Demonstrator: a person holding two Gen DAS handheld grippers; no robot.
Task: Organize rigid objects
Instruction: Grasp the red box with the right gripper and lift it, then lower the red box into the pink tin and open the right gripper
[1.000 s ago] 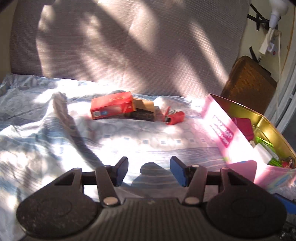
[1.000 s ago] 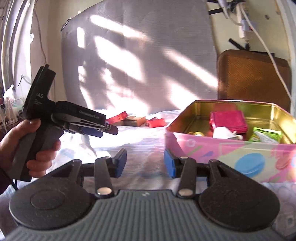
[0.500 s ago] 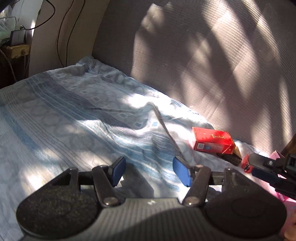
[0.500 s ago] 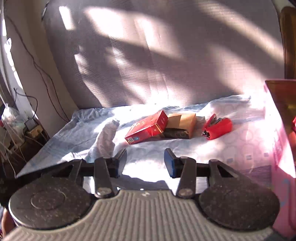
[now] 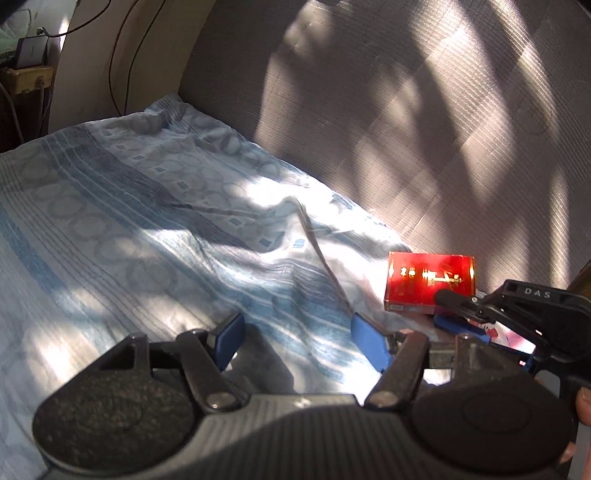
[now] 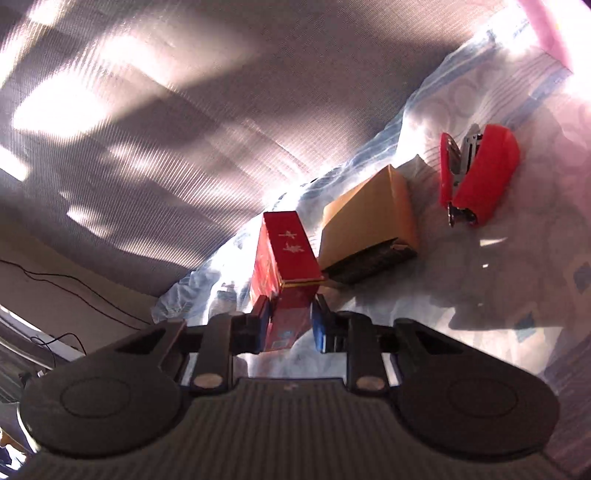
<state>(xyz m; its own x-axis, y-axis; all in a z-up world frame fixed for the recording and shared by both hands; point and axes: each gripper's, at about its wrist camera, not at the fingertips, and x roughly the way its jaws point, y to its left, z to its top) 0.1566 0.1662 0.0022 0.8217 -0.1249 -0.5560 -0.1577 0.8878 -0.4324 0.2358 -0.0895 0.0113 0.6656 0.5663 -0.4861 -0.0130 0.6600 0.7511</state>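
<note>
A red box (image 6: 288, 254) with gold print stands on its edge, and my right gripper (image 6: 290, 325) is shut on its near end. The same red box (image 5: 428, 282) shows in the left wrist view, with the right gripper (image 5: 458, 310) on it. A tan cardboard box (image 6: 369, 218) lies just right of it on the bed sheet. A red stapler (image 6: 480, 173) lies further right. My left gripper (image 5: 295, 339) is open and empty above the sheet, left of the red box.
A blue patterned bed sheet (image 5: 147, 229) covers the surface, with a raised fold (image 5: 314, 236) near the red box. A grey ribbed backrest (image 5: 406, 110) stands behind. A pink tin's corner (image 6: 546, 29) shows at the upper right.
My right gripper moved forward, rolled to one side and closed on the red box, which now stands on its edge. My left gripper stayed open and shifted little.
</note>
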